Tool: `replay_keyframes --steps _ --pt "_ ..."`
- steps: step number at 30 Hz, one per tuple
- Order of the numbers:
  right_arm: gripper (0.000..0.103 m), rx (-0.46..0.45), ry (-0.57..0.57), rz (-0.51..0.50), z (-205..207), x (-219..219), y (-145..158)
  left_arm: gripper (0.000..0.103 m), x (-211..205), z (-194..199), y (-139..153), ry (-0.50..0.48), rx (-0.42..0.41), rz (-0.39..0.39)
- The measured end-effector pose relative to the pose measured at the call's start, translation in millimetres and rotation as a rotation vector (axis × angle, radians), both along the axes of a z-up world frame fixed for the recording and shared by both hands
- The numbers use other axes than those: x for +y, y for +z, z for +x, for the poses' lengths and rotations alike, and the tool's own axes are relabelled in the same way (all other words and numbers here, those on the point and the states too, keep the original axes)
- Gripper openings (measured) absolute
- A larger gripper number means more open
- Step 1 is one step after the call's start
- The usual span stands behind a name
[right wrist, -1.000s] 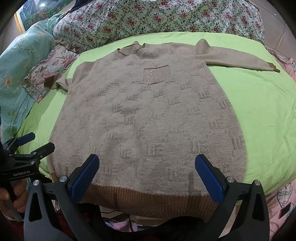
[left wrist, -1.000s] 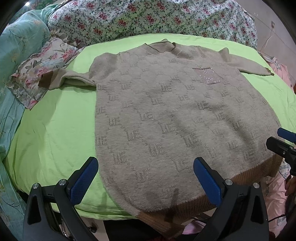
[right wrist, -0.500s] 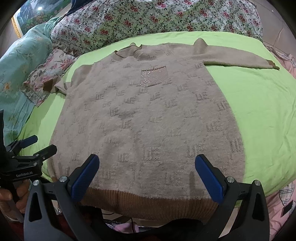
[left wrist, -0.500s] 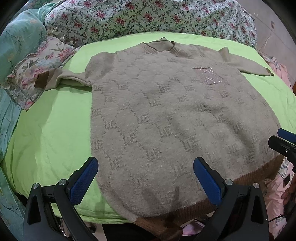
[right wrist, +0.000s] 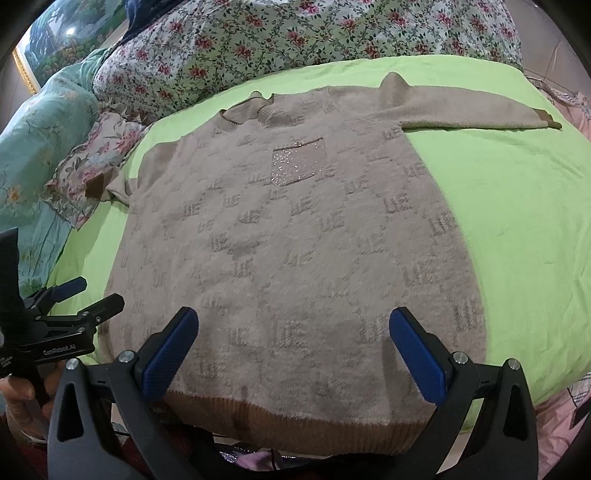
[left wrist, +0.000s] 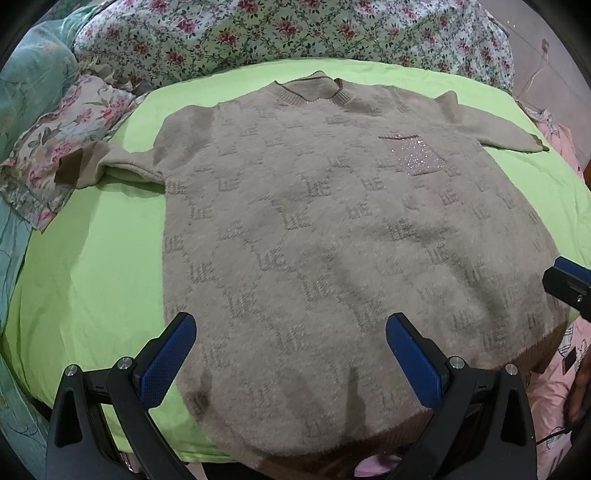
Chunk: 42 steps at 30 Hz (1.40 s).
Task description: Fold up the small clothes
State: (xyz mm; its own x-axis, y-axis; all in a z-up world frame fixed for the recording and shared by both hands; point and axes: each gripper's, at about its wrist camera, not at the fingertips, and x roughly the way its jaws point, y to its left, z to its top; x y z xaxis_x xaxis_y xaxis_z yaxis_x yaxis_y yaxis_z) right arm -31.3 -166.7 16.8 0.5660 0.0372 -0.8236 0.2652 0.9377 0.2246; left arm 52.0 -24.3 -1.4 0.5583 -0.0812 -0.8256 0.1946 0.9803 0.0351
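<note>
Beige knitted sweater (left wrist: pixel 332 240) is laid flat, front up, on the green bedsheet (left wrist: pixel 92 258); left gripper (left wrist: pixel 288 354) and right gripper (right wrist: pixel 291 350) are held wide apart, empty, above its brown hem (right wrist: pixel 295 424).

Ahead of our left gripper (left wrist: pixel 291 347), whose pads (left wrist: pixel 164 360) are blue on black arms, lies a beige sweater (left wrist: pixel 332 236) with a grey repeated-letter pattern, brown hem and cuffs, and a glittery pocket (left wrist: pixel 417 157). Under it is a lime-green sheet (left wrist: pixel 92 258); beyond it, a floral quilt (left wrist: pixel 295 29) with red roses.
</note>
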Motion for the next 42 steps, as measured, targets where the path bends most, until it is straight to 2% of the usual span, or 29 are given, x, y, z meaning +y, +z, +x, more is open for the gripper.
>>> replay_keyframes --steps 5,9,15,19,23,27,29,31,33,36,40,42 --pt "0.103 -0.022 -0.061 0.081 3 -35 6 0.103 -4 16 1 0.001 0.006 -0.003" --pt "0.103 -0.054 -0.150 0.052 6 -81 14 0.103 -4 35 3 0.014 0.002 0.013" --pt "0.103 -0.134 -0.336 0.025 18 -188 21 0.103 5 70 14 0.077 -0.022 0.009" --pt "0.102 -0.183 -0.486 0.039 29 -284 16 0.103 11 85 18 0.112 -0.023 0.003" --pt "0.083 -0.152 -0.625 0.018 49 -370 -1 0.103 13 95 11 0.129 0.004 0.023" --pt "0.069 -0.127 -0.740 0.072 68 -437 -26 0.103 15 100 -4 0.143 0.043 0.045" --pt "0.067 -0.129 -0.753 0.060 77 -460 -33 0.103 16 103 -13 0.152 0.067 0.055" --pt "0.057 -0.128 -0.753 0.026 87 -470 -33 0.103 17 106 -21 0.157 0.093 0.052" --pt "0.009 -0.117 -0.701 0.050 101 -472 -33 0.103 17 109 -27 0.160 0.108 0.049" --pt "0.008 -0.150 -0.599 0.003 116 -447 -17 0.103 17 113 -30 0.156 0.110 0.045" --pt "0.008 -0.223 -0.390 0.039 142 -375 11 0.103 17 115 -31 0.144 0.112 0.023" --pt "0.008 -0.243 -0.293 0.089 158 -335 19 0.103 18 113 -30 0.142 0.113 0.016"
